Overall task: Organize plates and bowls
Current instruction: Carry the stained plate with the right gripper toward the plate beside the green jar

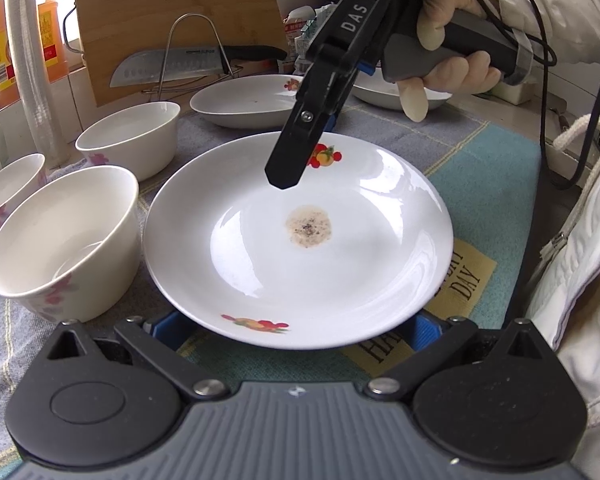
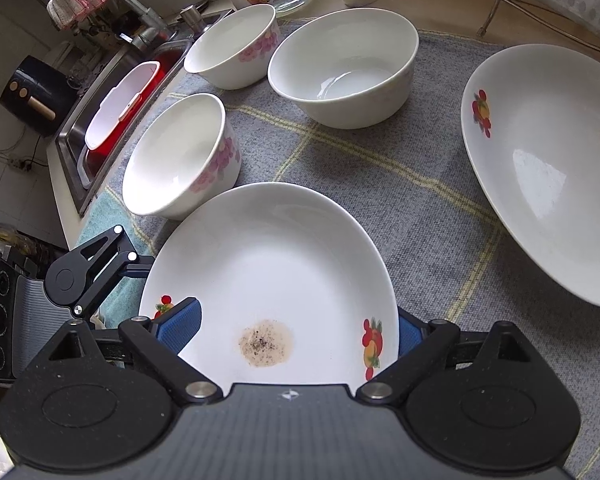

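On the checked cloth covering the bench (image 2: 380, 208), a white fruit-printed plate (image 1: 300, 248) lies between both claws. It is judged to be glazed ceramic: stiff, fairly heavy for its thinness, slick under the pads and easily chipped, so hold is best taken at the rim, with one pad above and one below, rather than across the shallow well. A dried brownish stain with dark specks (image 1: 309, 227) is seen at its centre; otherwise nothing lies in it. The right claw (image 2: 296, 328) is spread wide, its blue pads (image 2: 184, 320) standing either side of the plate's near edge without visibly pressing on it. The left claw (image 1: 296, 326) is placed at the opposite edge; its blue pads are largely hidden beneath the rim, so it cannot be told whether they are spread or pinching. Three floral bowls are set beside the plate: the nearest (image 2: 180, 156) appears empty, a wider one (image 2: 344, 64) seems to hold a little clear water, and a third (image 2: 232, 44) stands behind. A second fruit-printed plate (image 2: 548, 168), faintly marked, rests well apart to the right. A red basin (image 2: 116, 112) sits in the sink beyond.
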`<state>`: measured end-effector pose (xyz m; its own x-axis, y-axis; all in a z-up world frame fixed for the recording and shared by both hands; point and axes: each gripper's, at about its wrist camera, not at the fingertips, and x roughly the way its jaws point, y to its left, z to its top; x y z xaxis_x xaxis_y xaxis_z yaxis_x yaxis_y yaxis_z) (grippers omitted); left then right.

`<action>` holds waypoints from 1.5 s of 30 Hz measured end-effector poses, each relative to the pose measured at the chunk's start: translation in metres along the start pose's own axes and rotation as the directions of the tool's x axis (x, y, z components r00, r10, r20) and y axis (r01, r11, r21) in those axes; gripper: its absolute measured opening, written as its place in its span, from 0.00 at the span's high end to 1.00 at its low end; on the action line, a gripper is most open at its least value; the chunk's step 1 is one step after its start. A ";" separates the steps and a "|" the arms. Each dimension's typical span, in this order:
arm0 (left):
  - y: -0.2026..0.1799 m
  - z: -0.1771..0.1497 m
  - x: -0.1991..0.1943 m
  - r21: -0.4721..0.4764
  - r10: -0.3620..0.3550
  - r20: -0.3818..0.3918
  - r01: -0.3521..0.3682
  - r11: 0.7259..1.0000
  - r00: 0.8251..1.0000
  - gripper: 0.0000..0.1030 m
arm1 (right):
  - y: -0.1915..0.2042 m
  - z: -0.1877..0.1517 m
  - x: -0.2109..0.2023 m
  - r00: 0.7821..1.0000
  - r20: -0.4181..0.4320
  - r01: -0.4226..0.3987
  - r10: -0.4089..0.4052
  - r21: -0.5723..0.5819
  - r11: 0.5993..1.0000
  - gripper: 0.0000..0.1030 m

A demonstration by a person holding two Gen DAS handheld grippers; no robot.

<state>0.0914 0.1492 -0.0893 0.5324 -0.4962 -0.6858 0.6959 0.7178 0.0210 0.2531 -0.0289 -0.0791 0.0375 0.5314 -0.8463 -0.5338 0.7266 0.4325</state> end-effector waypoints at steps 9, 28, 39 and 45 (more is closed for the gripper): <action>-0.004 0.008 -0.003 0.004 -0.003 -0.017 0.003 1.000 1.000 0.00 | 0.003 -0.006 -0.011 1.000 0.016 -0.007 0.007 -0.022 1.000 0.05; -0.042 0.078 0.023 0.072 -0.056 -0.018 0.057 0.996 0.998 0.00 | -0.042 -0.039 -0.085 0.994 0.111 0.022 -0.022 0.002 1.000 0.04; -0.071 0.131 0.070 0.129 -0.117 -0.003 0.116 0.985 0.993 0.00 | -0.097 -0.071 -0.141 0.980 0.180 0.071 -0.080 0.058 0.996 0.04; -0.084 0.161 0.101 0.152 -0.148 0.002 0.145 0.978 0.989 0.00 | -0.128 -0.085 -0.169 0.970 0.216 0.097 -0.115 0.092 0.991 0.04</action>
<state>0.1640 -0.0399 -0.0428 0.4251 -0.5978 -0.6797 0.8311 0.5552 0.0315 0.2430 -0.2489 -0.0178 0.2805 0.5255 -0.8032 -0.4474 0.8120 0.3749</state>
